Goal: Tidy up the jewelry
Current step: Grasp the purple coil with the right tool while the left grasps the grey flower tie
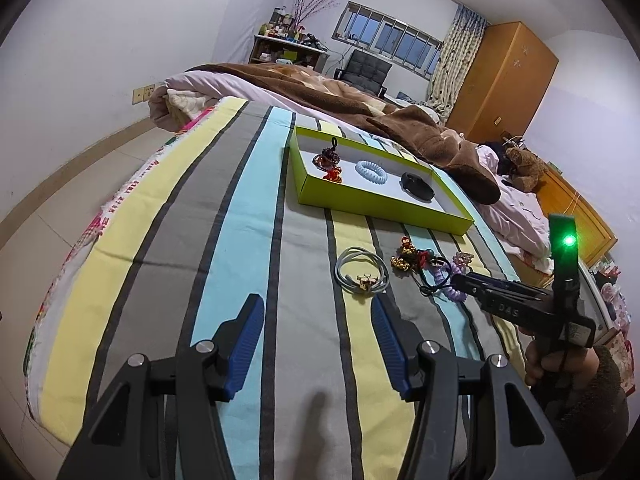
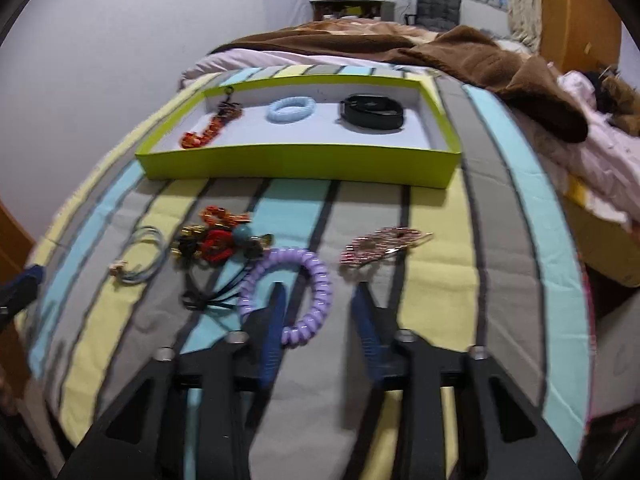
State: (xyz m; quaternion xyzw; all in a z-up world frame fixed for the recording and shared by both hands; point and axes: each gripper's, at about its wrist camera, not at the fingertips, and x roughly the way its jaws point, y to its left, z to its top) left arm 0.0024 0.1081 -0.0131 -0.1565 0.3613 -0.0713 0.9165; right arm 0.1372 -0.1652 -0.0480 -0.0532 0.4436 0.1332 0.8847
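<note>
My right gripper [image 2: 318,300] has its jaws spread astride the purple coil tie [image 2: 288,292], ready to pinch. Next I carry it to the far green tray [image 2: 296,164]. The left gripper [image 1: 318,320] idles, jaws spread.

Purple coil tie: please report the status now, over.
Both hand-held grippers open, right one straddling purple coil tie, not closed. Left idle. Green tray holds three items. Nothing blocking.

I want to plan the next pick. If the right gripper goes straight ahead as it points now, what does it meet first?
Probably the purple spiral hair tie: the open right gripper already has its left finger inside the loop. Beyond it lies bare striped bedsheet, then the lime-green cardboard tray. Depth is uncertain.
</note>
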